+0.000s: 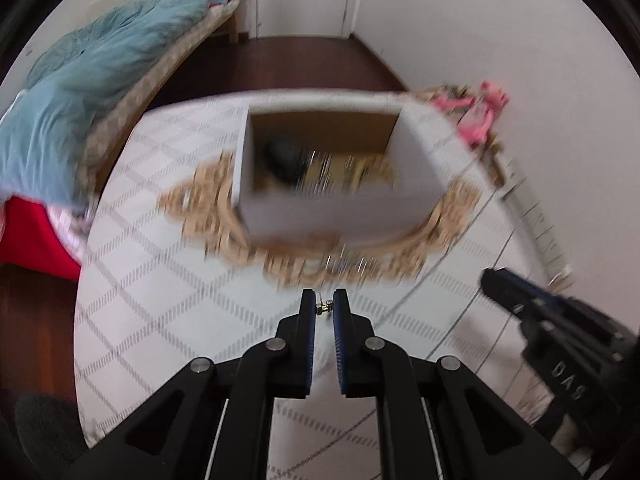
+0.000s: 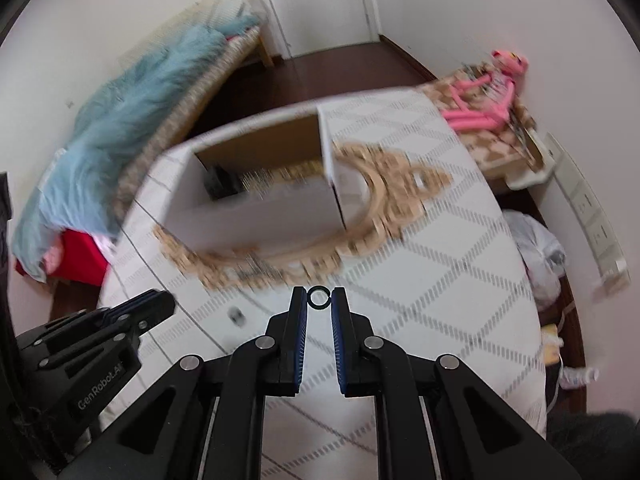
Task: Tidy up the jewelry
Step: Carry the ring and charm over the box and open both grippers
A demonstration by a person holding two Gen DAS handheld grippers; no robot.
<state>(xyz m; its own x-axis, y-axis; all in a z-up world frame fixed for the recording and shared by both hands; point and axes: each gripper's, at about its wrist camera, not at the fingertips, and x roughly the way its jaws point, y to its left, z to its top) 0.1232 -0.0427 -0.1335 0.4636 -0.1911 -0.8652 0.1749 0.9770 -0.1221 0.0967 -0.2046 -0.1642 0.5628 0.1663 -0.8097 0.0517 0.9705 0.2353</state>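
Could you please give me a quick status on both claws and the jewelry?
Left claw shut on small gold piece. Right claw shut on dark ring. Open box ahead, path clear.

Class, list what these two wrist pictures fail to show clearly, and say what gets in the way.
- Contents of the white box: motion blur, both views.
- Small gold piece in the left tongs: too small to name, left view.
- Dark ring in the right tongs: material unclear, right view.
- Loose item on the cloth: blurred, right view.
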